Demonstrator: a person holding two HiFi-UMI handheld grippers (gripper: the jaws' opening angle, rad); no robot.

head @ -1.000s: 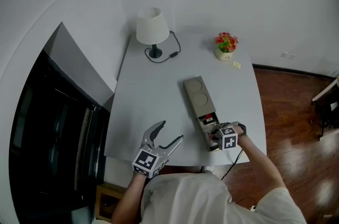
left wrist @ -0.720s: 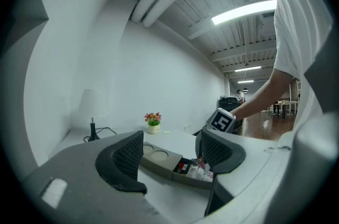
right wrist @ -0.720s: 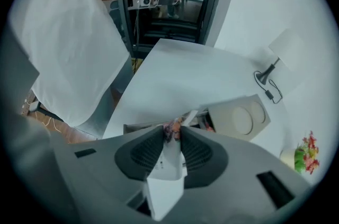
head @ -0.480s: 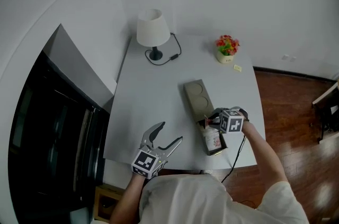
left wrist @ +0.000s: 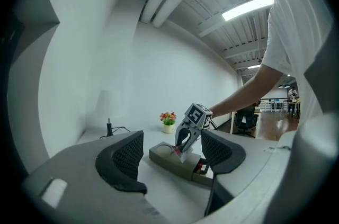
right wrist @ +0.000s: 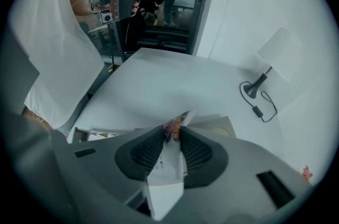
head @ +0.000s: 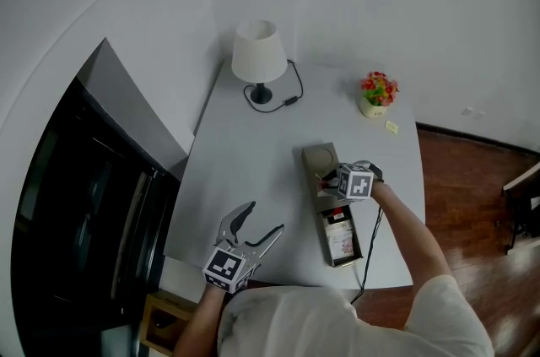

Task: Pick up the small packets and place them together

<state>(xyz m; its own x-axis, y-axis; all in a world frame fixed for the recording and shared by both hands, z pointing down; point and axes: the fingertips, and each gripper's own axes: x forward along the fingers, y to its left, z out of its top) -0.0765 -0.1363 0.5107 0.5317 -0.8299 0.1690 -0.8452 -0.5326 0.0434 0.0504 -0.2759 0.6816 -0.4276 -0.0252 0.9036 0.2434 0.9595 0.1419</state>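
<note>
A long grey box (head: 321, 159) lies on the white table (head: 245, 153), its drawer (head: 341, 238) pulled out at the near end with printed packets inside. Over the box's lid hovers my right gripper (head: 326, 180), shut on a small white packet (right wrist: 172, 130) with colourful print; the packet's tip sticks out past the pads. From the left gripper view that packet (left wrist: 179, 153) hangs from the right gripper (left wrist: 183, 144) just above the box (left wrist: 172, 157). Near the table's front edge my left gripper (head: 265, 218) is open and holds nothing.
A white lamp (head: 256, 53) with its cable (head: 291, 96) stands at the far edge. A small flower pot (head: 377, 91) sits at the far right, with a little yellowish packet (head: 391, 127) beside it. A dark doorway lies to the left of the table.
My right gripper has lifted away from the open drawer and moved along the box toward its lid, carrying the packet. The left gripper has drifted slightly.
</note>
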